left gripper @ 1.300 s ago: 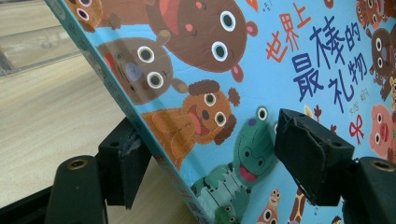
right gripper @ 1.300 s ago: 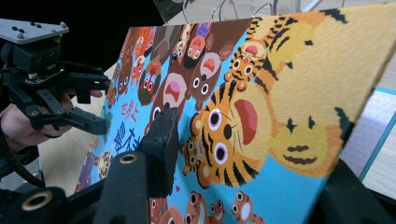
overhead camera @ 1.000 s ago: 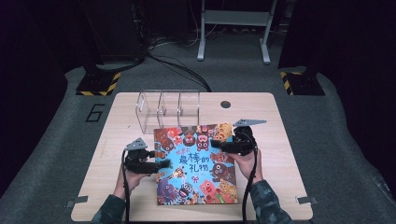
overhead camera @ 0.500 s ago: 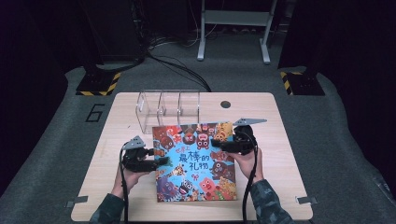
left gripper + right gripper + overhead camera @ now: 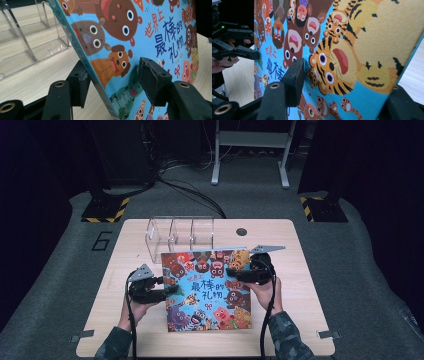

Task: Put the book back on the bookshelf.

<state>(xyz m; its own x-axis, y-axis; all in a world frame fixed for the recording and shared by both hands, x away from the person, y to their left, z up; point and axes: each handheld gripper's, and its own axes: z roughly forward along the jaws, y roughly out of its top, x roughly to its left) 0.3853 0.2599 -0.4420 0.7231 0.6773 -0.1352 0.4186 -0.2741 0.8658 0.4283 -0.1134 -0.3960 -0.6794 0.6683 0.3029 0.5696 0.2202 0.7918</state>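
A picture book (image 5: 207,290) with a bright animal cover stands tilted on the wooden table (image 5: 290,320), far edge raised, held between both hands. My left gripper (image 5: 169,290) straddles its left edge. In the left gripper view the jaws (image 5: 112,70) have just been closing with the book (image 5: 150,30) between them: one pad touches the spine side, the other stands off over the cover. My right gripper (image 5: 232,272) grips the right edge. Its jaws (image 5: 348,77) have just been opening slightly, one pad still on the cover (image 5: 362,50), the other hidden behind the book.
A clear acrylic rack (image 5: 180,232) with upright dividers stands just behind the book, and also appears in the left gripper view (image 5: 25,45). A round hole (image 5: 242,231) sits near the table's back edge. Cables and stand legs lie on the floor beyond.
The left gripper's jaws have narrowed around the book's left edge. The book's near edge has drawn back a little from the table front. The right hand has kept its place.
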